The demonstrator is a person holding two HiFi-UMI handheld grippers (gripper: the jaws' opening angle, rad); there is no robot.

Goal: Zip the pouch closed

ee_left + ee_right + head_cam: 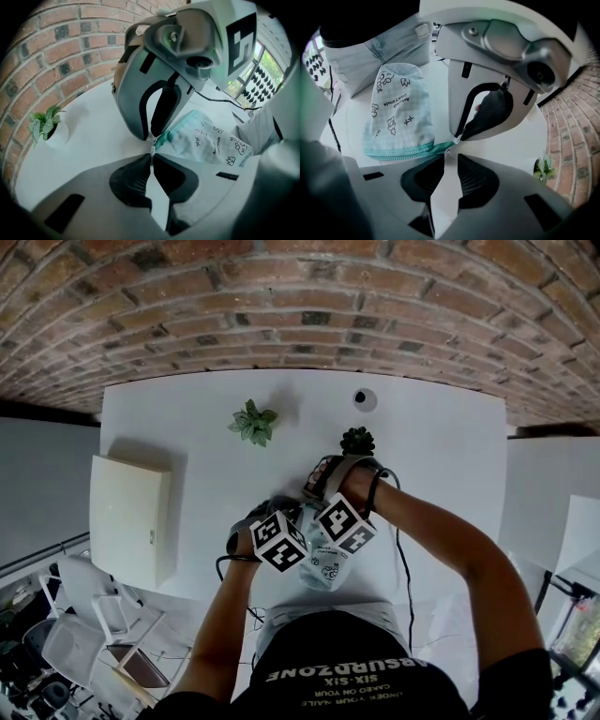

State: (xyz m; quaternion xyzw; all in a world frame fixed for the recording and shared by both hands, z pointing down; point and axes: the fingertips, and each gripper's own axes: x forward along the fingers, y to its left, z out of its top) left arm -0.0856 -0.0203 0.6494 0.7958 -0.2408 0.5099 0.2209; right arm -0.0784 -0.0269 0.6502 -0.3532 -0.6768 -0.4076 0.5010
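Currently tip to tip: left gripper (151,157) pinched on white pull tab (151,149), right gripper (446,157) clamped on pouch (396,117) corner. Its zipper (408,151) runs leftward in right gripper view.

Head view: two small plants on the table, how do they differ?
The leafy plant is pale green with broad spread leaves; the dark plant is a tight, nearly black tuft. The leafy plant stands alone left of centre; the dark plant sits just beyond the right hand. Both are small and stand on the white table.
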